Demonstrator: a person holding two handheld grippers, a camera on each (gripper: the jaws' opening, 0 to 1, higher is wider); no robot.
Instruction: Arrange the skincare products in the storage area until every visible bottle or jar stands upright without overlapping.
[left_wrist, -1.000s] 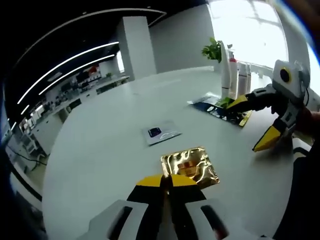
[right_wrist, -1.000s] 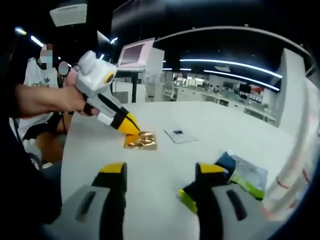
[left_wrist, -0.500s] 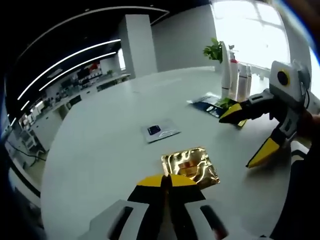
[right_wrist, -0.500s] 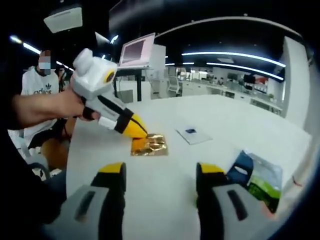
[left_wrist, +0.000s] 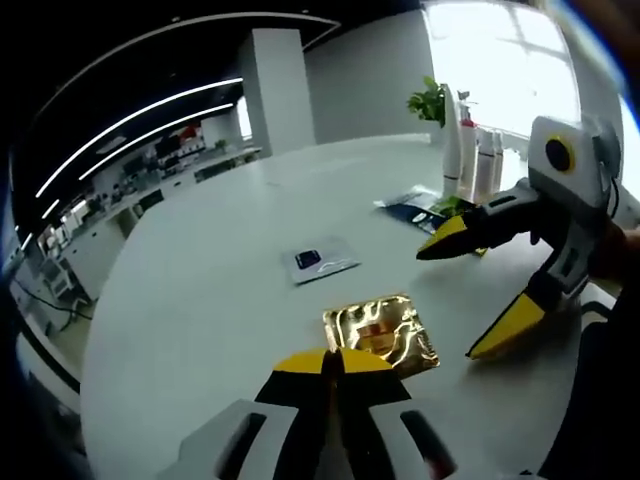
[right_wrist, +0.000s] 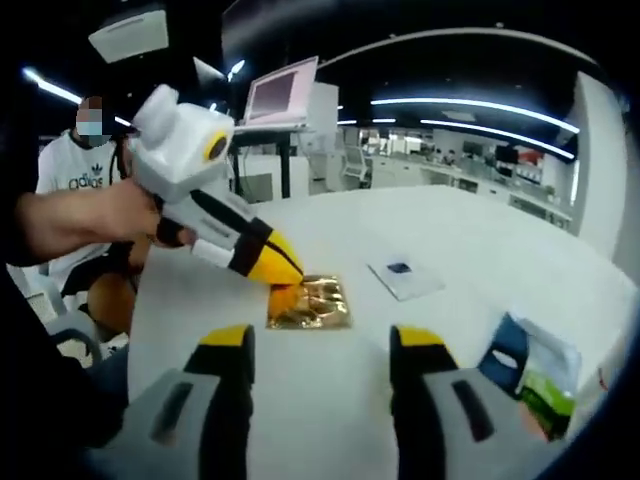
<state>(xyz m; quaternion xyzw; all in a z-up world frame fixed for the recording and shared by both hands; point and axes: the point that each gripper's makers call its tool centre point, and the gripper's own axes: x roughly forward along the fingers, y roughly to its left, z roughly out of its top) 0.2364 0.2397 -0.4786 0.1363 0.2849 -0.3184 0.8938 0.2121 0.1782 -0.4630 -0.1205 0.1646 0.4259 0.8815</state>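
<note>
Since a second ago the wide-open right gripper (left_wrist: 492, 290) has been brought nearer the gold sachet (left_wrist: 381, 333), pinned flat on the table (left_wrist: 200, 300) at the closed left gripper (left_wrist: 335, 362) jaws' tips, where it could be dragged or creased, while the bottles (left_wrist: 470, 155) stand upright well beyond both.

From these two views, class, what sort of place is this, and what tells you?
Probably an open-plan office or lab. A large white table fills the foreground, rows of desks run under long ceiling light strips, and a monitor stands on a stand behind.
</note>
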